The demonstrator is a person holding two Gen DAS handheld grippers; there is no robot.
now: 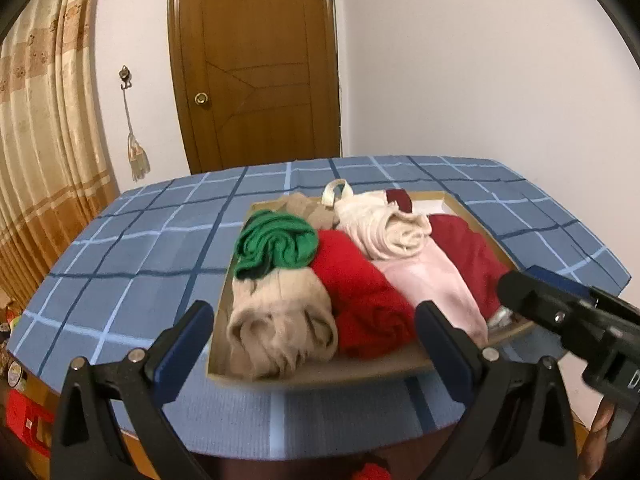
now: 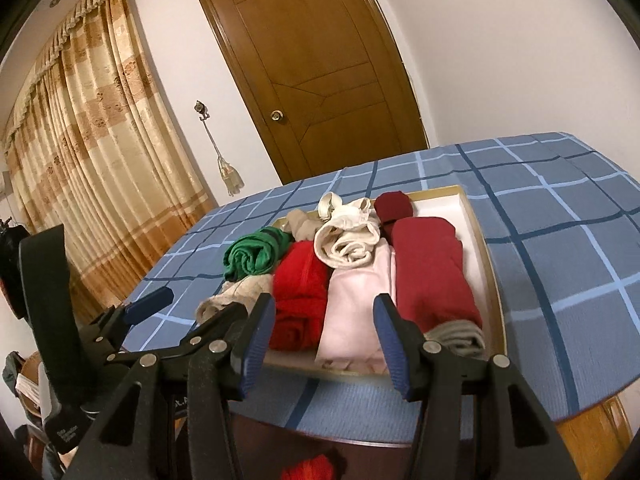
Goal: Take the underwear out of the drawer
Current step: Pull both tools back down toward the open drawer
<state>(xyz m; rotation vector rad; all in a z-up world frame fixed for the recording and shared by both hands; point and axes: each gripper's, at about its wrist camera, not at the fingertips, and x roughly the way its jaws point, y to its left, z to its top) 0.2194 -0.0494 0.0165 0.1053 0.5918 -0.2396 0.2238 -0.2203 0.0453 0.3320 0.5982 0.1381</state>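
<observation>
A shallow brown cardboard drawer (image 1: 424, 360) is sitting on a table with a blue checked cloth (image 1: 132, 248), and it is holding the rolled underwear: a green roll (image 1: 276, 246), a bright red roll (image 1: 360, 292), a tan roll (image 1: 280, 328), a pale pink one (image 1: 432, 284), a cream one (image 1: 384, 228) and a dark red one (image 1: 468, 256). The left gripper (image 1: 316, 320) is hanging just in front of the drawer's near edge with its blue-tipped fingers (image 1: 438, 324) spread wide and holding nothing, and the right gripper (image 2: 324, 332) is waiting beside it, partly open and empty too. A brown wooden door (image 2: 316, 68) and a long gold curtain (image 2: 92, 148) are standing behind the table.
</observation>
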